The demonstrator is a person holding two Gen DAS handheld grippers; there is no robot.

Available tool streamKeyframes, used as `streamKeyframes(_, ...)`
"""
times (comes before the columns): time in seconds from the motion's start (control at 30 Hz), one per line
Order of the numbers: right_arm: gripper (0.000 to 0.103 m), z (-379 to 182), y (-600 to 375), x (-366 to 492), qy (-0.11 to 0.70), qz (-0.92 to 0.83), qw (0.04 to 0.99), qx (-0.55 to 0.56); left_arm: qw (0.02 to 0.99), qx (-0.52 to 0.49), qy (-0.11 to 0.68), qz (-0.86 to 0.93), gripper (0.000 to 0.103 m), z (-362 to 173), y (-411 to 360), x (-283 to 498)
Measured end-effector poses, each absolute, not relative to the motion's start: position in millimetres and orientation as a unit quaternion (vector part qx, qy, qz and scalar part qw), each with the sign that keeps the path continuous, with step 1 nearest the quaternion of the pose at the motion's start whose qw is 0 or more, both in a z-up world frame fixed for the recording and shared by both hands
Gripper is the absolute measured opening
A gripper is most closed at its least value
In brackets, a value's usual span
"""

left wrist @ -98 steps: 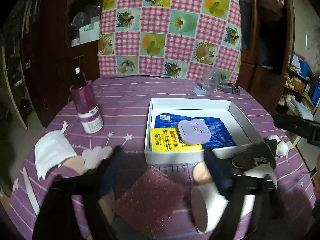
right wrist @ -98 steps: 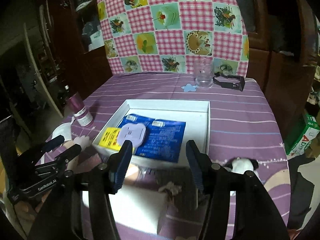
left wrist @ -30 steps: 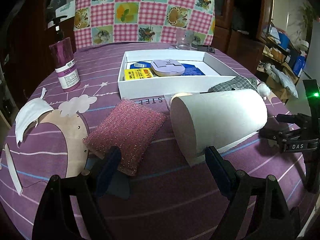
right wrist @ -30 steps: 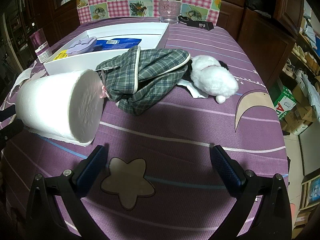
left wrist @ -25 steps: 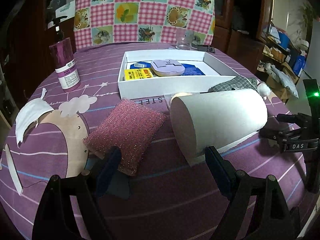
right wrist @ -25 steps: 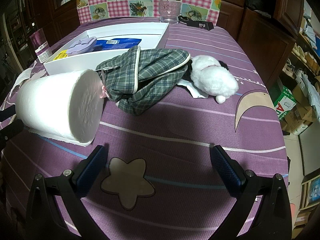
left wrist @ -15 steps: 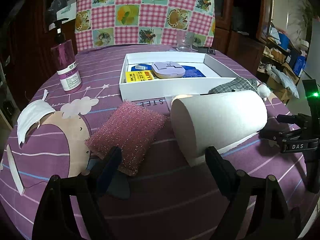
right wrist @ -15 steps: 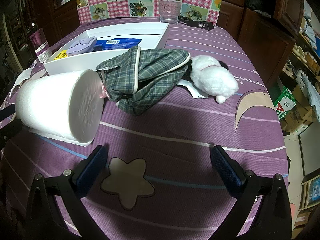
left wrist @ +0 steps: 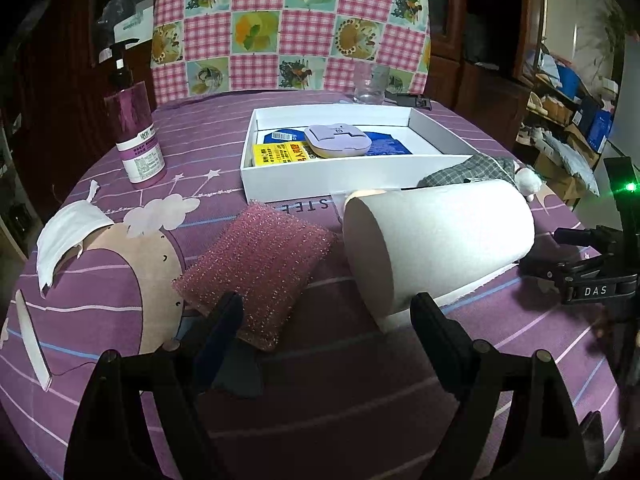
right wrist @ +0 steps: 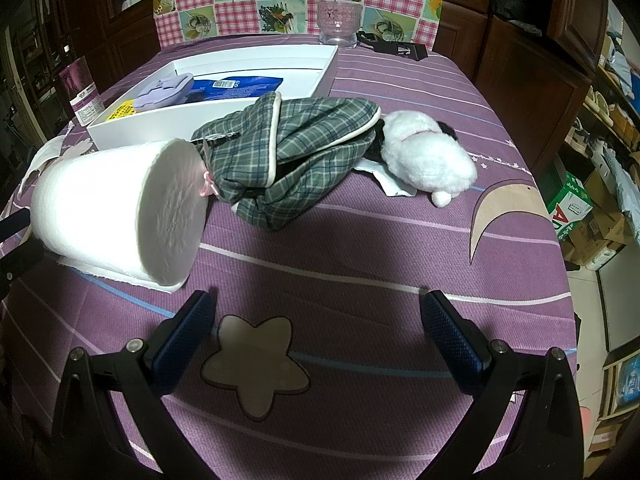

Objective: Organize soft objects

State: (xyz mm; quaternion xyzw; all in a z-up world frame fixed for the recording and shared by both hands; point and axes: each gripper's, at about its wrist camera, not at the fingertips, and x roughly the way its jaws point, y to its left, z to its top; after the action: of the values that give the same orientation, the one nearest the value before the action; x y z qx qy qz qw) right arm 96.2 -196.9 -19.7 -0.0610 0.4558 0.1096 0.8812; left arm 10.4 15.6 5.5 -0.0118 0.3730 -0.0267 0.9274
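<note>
L gripper [left wrist: 326,316] is hanging w/ jaws spread wide, nothing between them, just above the purple tablecloth [left wrist: 360,380]. Its left fingertip is sitting right at the near edge of the pink sponge [left wrist: 256,268], which is lying flat; can't tell if they're touching. Just right of the sponge, the white paper roll [left wrist: 436,244] is lying on its side, flat end facing the camera. Behind both, the white box [left wrist: 360,176] is holding a yellow packet [left wrist: 280,154], a blue packet [left wrist: 384,144] and a lilac case [left wrist: 338,141]. A face mask [left wrist: 68,232] is lying far left, pump bottle [left wrist: 134,136] standing behind it, glass [left wrist: 370,82] standing beyond the box.

R gripper [right wrist: 316,310] is also hanging w/ jaws wide apart and empty, over a star print on the cloth. Ahead of it, the plaid fabric item [right wrist: 296,152] is lying crumpled betw. the roll's end and the white plush toy [right wrist: 428,156], touching both. The plush is lying on its side, right of the box.
</note>
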Motion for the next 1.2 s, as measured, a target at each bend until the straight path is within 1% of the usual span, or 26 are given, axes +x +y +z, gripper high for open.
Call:
streamKeyframes(0.17,0.103,-18,-193,96,0.465,0.105,0.877,-0.058,0.929,-0.013,0.370,-0.021,0.087,7,16,9)
streamKeyframes(0.2,0.101,-17,-193,94,0.467,0.112,0.875,-0.058,0.929,-0.013,0.369,-0.022,0.087,8,16,9)
streamKeyframes(0.23,0.093,-14,-195,89,0.463,0.121,0.876,-0.054,0.929,-0.013,0.368,-0.022,0.087,8,16,9)
streamKeyframes(0.27,0.089,-8,-197,83,0.455,0.134,0.880,-0.043,0.930,-0.014,0.368,-0.021,0.087,8,17,8)
streamKeyframes(0.4,0.089,19,-199,67,0.422,0.145,0.895,-0.023,0.932,-0.022,0.360,-0.015,0.087,12,21,6)
streamKeyframes(0.57,0.089,58,-188,64,0.367,0.112,0.923,-0.038,0.935,-0.055,0.350,-0.011,0.087,17,34,5)
streamKeyframes(0.7,0.089,73,-176,77,0.358,0.150,0.922,0.001,0.939,-0.071,0.337,0.000,0.087,21,42,2)
streamKeyframes(0.8,0.089,76,-164,85,0.360,0.189,0.913,0.034,0.941,-0.080,0.329,0.011,0.087,23,48,1)
streamKeyframes(1.03,0.089,58,-151,89,0.349,0.224,0.909,0.041,0.941,-0.084,0.320,0.069,0.087,23,61,0)
streamKeyframes(1.2,0.089,48,-157,81,0.346,0.259,0.901,0.046,0.932,-0.085,0.339,0.098,0.087,16,69,8)
